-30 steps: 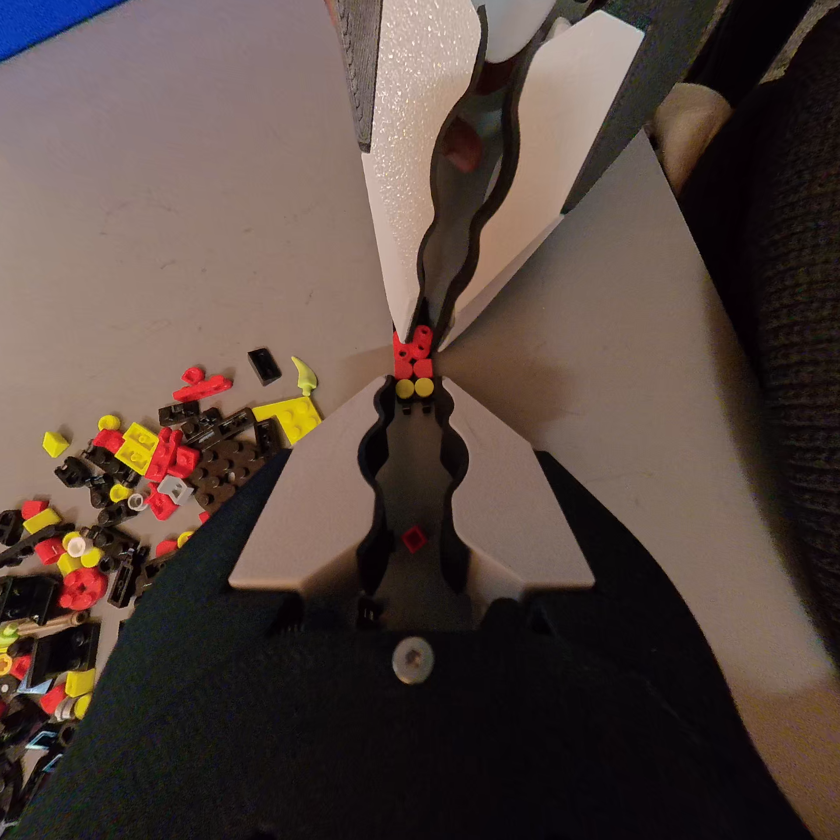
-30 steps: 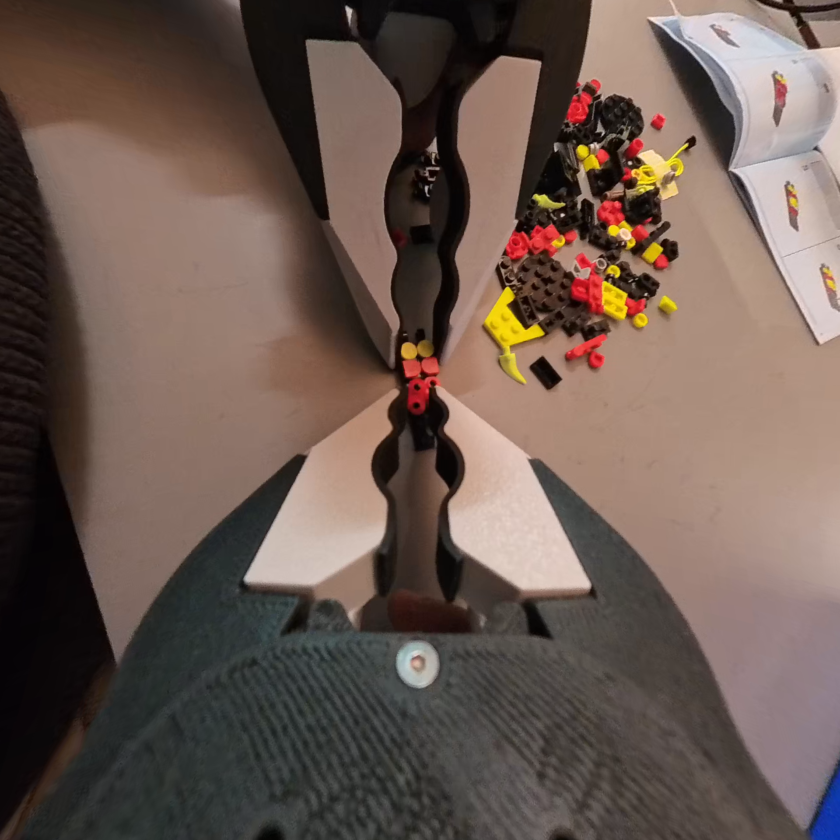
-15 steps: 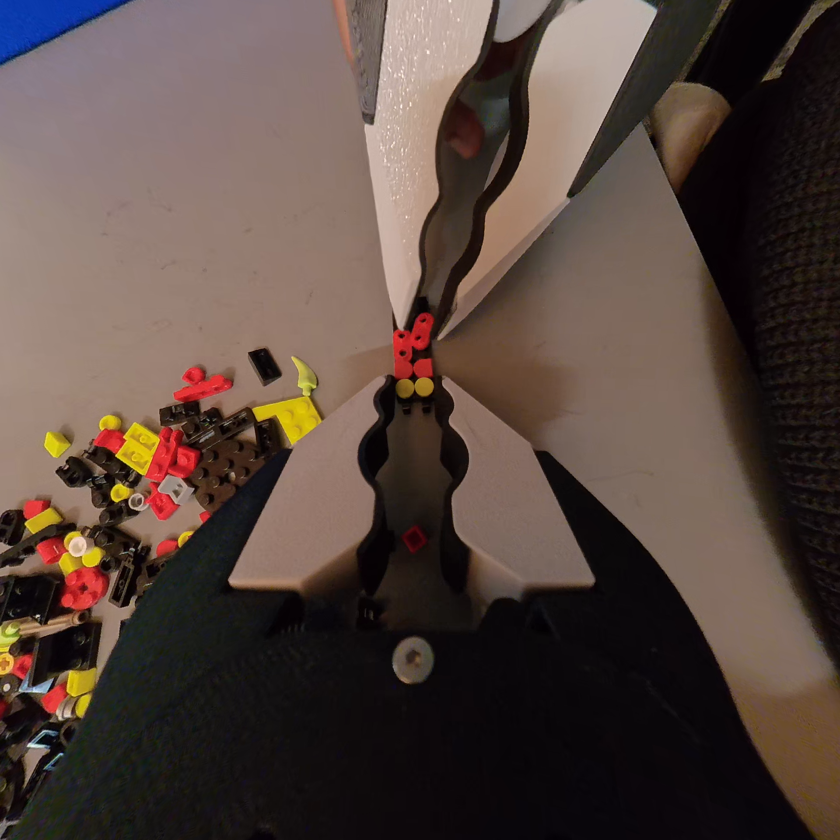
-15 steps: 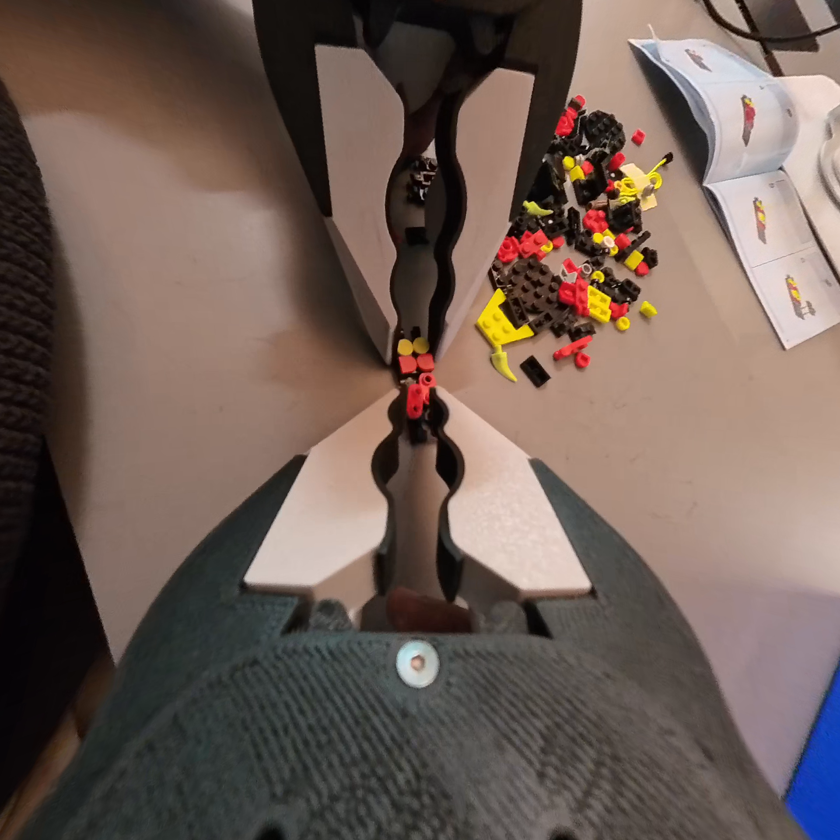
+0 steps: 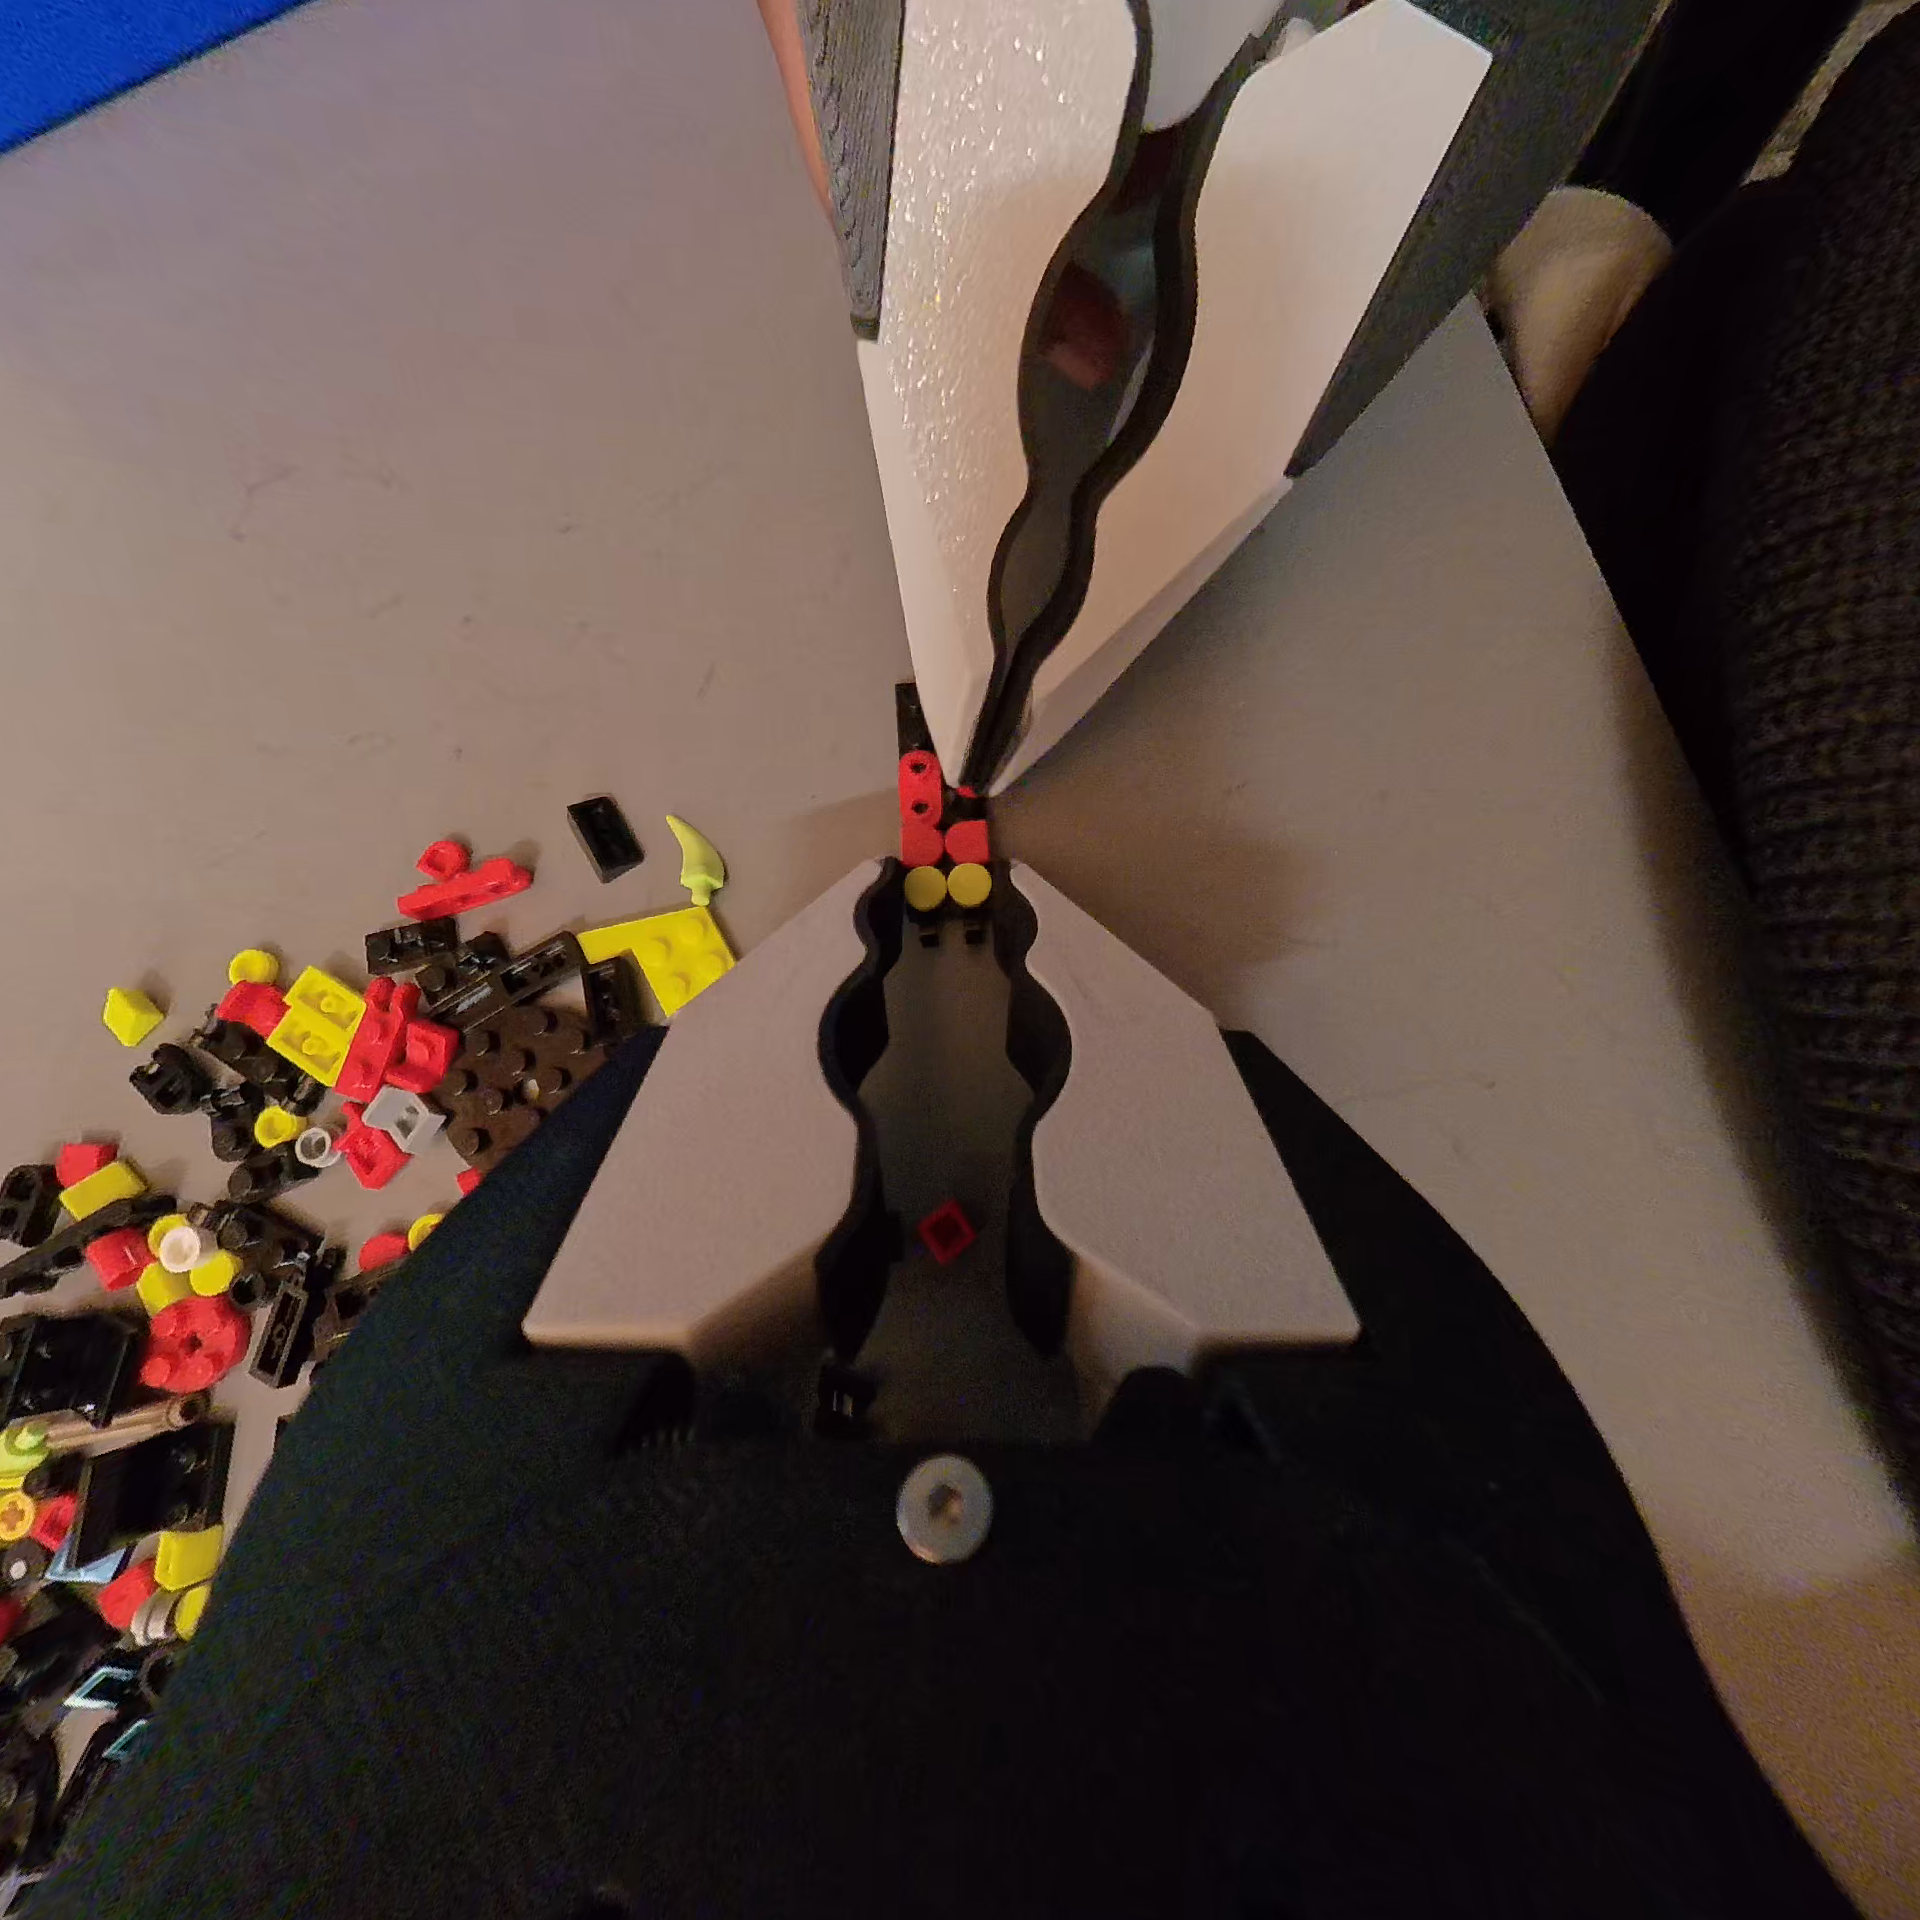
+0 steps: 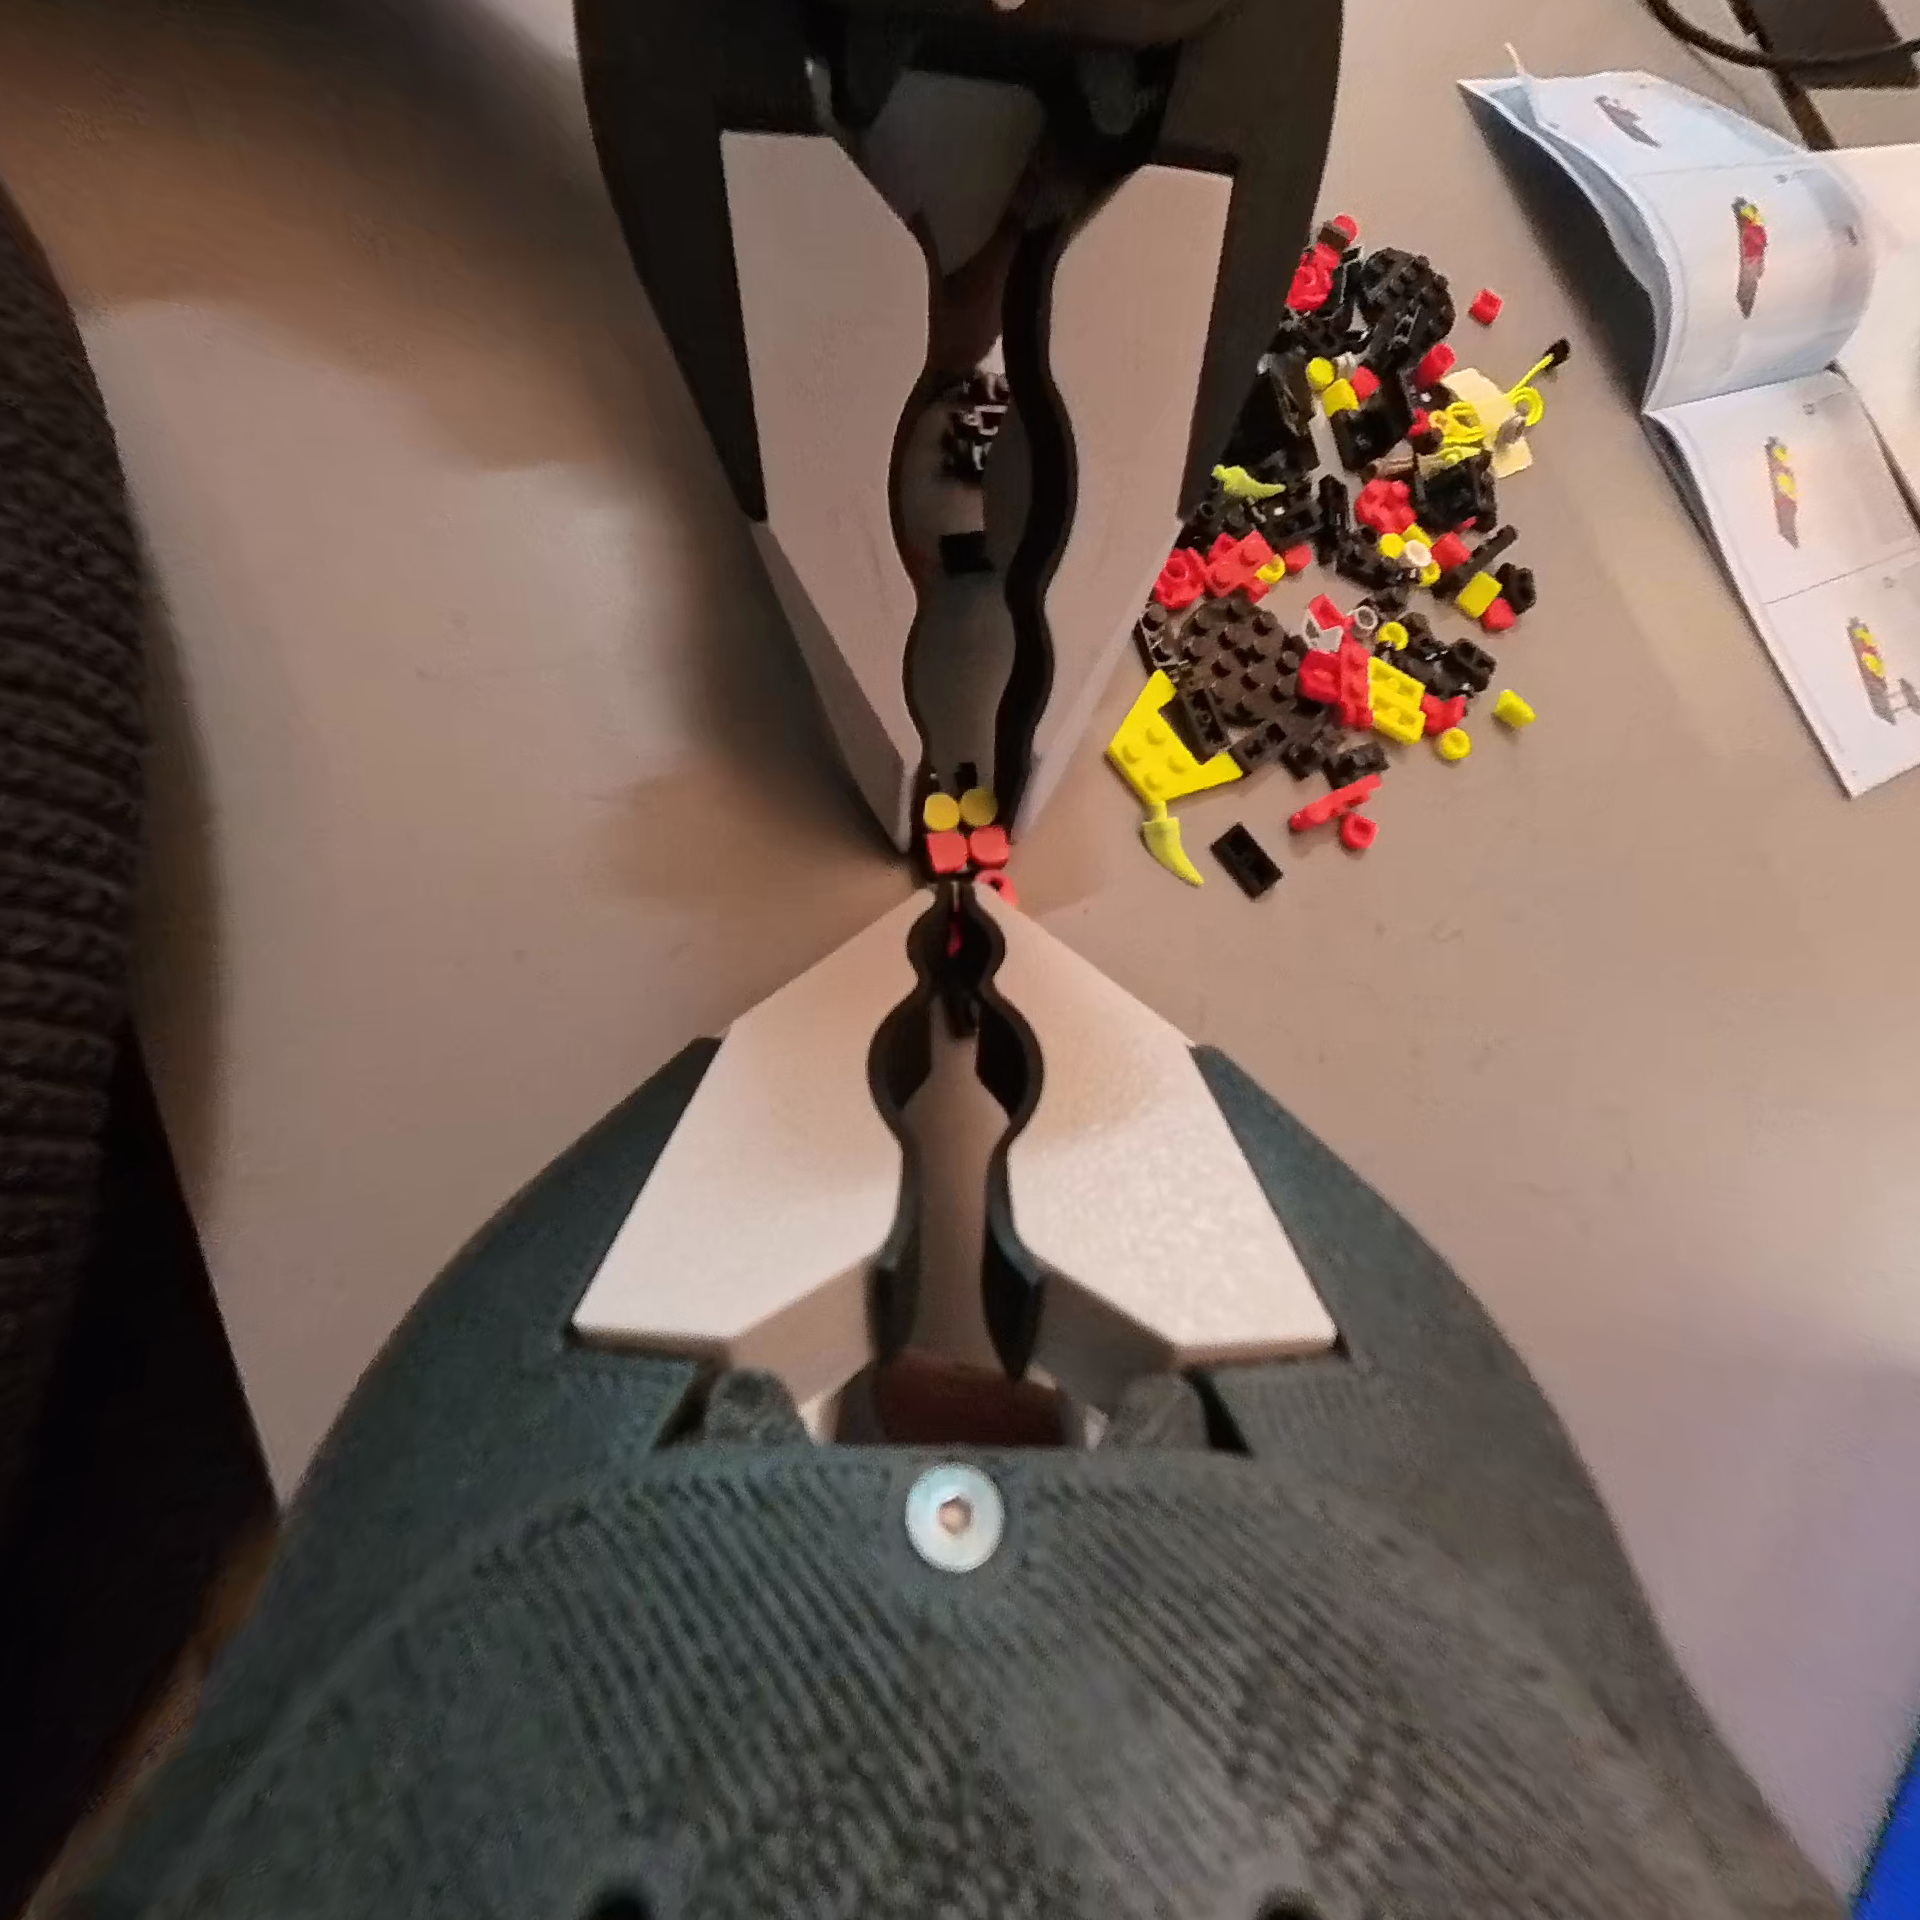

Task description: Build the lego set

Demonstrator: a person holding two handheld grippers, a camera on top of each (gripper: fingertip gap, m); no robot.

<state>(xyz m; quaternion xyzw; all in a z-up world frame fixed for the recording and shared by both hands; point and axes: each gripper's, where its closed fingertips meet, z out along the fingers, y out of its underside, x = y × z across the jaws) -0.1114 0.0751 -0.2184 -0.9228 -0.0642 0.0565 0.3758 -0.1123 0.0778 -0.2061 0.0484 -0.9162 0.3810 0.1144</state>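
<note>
My left gripper point(image 5: 945, 883) is shut on a small assembly point(image 5: 940, 857) of two yellow round studs, red bricks and black parts, held just above the grey table point(image 5: 416, 520). My right gripper point(image 6: 958, 904) meets it tip to tip and is shut on a thin red and black piece point(image 6: 956, 940). In the left wrist view the right gripper point(image 5: 977, 779) comes down from the top, and a red piece with holes point(image 5: 920, 790) sticks out at the left of its tips. The right wrist view shows the left gripper point(image 6: 961, 821) with the assembly point(image 6: 966, 831).
A pile of loose red, yellow and black bricks point(image 5: 312, 1091) lies left of my left gripper, and also shows in the right wrist view point(image 6: 1351, 582). An open instruction booklet point(image 6: 1766, 364) lies beyond it. A dark knitted sleeve point(image 5: 1818, 727) runs along the table's edge. The grippers are tip to tip, or close to it.
The right gripper has tilted and shifted slightly. The red piece with holes has swung from between its tips to the left side of the assembly. The left gripper has held still.
</note>
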